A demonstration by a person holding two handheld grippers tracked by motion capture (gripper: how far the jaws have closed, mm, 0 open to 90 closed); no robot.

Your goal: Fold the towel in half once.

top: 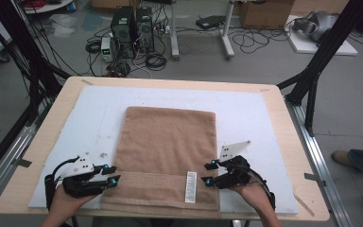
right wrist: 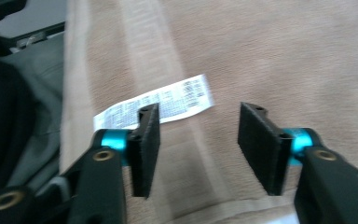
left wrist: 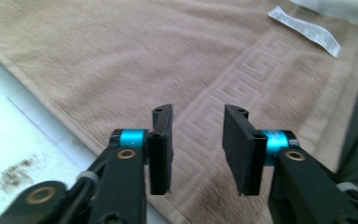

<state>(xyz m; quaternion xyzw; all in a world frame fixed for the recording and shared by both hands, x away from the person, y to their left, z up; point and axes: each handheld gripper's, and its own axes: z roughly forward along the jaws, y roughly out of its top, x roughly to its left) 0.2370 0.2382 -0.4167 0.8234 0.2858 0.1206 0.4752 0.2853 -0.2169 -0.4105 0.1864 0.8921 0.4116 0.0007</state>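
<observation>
A brown towel [top: 168, 153] is spread flat on the white mat [top: 255, 118] covering the counter. The left gripper [top: 113, 174] and right gripper [top: 210, 173] are held at its near corners, fingers parted and empty.

Left tongs [top: 113, 175] and right tongs [top: 210, 173] — both agape, tips pointing inward.
</observation>
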